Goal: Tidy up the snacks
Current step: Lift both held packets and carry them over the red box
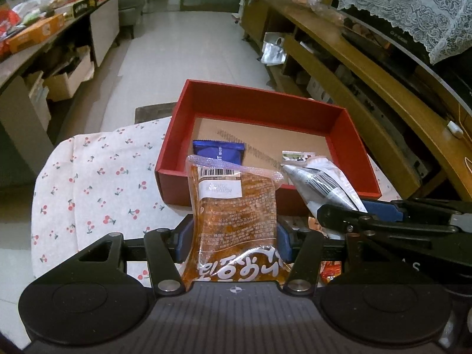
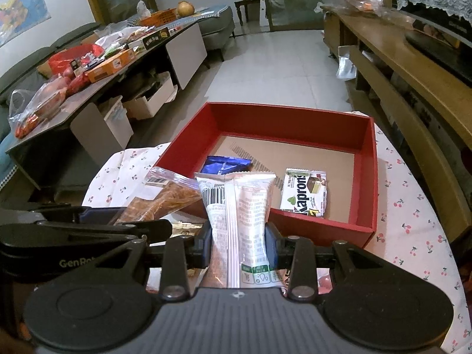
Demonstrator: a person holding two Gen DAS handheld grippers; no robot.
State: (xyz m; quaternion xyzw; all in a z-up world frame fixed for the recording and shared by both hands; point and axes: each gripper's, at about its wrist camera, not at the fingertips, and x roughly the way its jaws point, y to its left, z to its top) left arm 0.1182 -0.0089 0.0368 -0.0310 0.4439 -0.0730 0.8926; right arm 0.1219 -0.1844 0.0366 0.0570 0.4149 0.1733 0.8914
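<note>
Cloth (image 2: 413, 206) under box (image 2: 365, 159), wafer pack (image 2: 305, 196) inside

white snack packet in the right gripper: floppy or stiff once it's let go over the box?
Probably semi-stiff: the white packet stands upright above the right gripper without drooping. Likely light, as a narrow pinch holds it. Its glossy film may slide on the red box floor.

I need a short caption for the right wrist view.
Right gripper holds a white snack packet before a red box containing two snacks.
</note>
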